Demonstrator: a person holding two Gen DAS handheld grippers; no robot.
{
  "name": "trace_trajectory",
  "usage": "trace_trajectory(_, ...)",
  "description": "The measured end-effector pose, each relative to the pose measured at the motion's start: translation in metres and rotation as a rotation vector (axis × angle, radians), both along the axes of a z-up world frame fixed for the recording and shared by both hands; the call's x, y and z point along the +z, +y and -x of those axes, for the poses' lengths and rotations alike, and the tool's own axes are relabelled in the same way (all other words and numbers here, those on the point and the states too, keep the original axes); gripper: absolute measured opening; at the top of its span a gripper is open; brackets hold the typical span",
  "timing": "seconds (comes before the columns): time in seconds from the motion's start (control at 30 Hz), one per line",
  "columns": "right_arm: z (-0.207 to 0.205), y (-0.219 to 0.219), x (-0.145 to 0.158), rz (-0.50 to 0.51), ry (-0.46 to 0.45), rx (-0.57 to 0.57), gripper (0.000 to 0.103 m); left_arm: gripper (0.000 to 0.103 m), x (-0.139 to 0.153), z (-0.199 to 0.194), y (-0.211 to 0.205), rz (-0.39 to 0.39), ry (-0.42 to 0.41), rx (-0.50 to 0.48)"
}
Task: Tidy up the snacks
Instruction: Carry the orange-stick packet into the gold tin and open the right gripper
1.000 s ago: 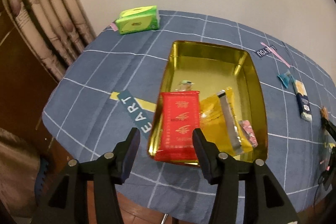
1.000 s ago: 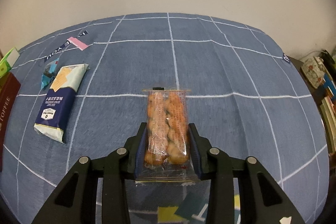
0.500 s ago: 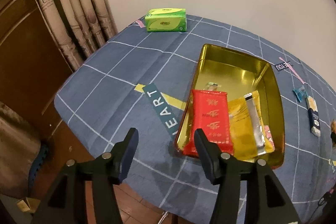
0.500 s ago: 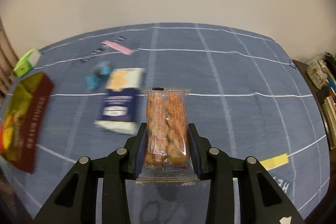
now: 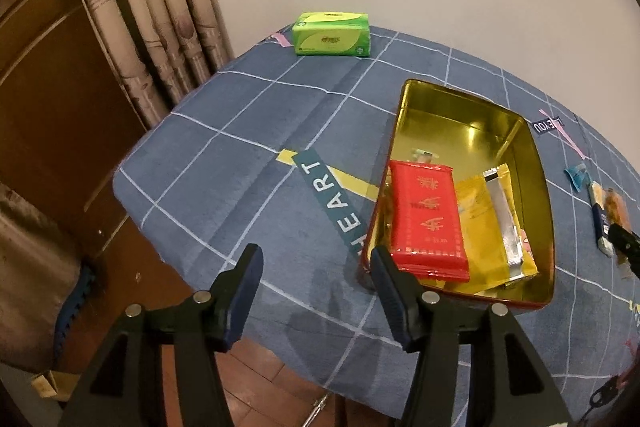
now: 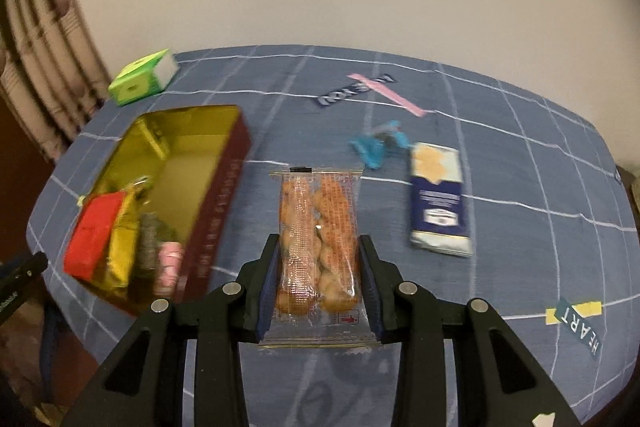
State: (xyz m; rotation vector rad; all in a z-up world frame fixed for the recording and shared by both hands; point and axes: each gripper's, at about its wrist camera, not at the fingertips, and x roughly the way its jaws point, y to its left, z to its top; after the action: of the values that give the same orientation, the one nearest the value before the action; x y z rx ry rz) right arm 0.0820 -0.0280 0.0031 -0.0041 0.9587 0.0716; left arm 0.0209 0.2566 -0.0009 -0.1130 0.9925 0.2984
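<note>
A gold tin box [image 5: 452, 107] [image 6: 224, 163] sits on the blue checked tablecloth and holds a red packet [image 5: 426, 219] [image 6: 94, 231], a yellow packet [image 5: 480, 219] and a small pink one [image 6: 168, 263]. My right gripper [image 6: 319, 255] is shut on a clear packet of orange snacks [image 6: 318, 227], held above the cloth to the right of the tin. My left gripper [image 5: 316, 267] is open and empty near the table's front edge, left of the tin. A navy and white cracker packet [image 6: 438, 199] lies on the cloth right of the held snack.
A green tissue pack [image 5: 331, 34] [image 6: 142, 77] lies at the far left corner. A small blue wrapper [image 6: 378, 147] lies by the cracker packet. Curtains [image 5: 160, 7] and a wooden door stand left of the table. The table edge runs close under both grippers.
My right gripper has swung left with the snack packet, bringing the tin into view. My left gripper has drawn back and left, away from the tin.
</note>
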Motion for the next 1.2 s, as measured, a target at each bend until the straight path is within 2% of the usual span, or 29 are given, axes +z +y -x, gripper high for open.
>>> trace_trajectory(0.37,-0.01,0.065,0.003,0.009,0.027,0.083,0.034,0.058,-0.005,0.001,0.022,0.038,0.021,0.085)
trace_trajectory(0.7,-0.018,0.096,-0.006,0.011,0.061,0.104,0.034,0.058,-0.01,0.006,0.048,0.065,0.047,0.2)
trace_trajectory(1.2,-0.022,0.12,-0.023,0.022,0.08,0.128,0.034,0.058,-0.007,0.006,0.047,0.079,0.031,0.187)
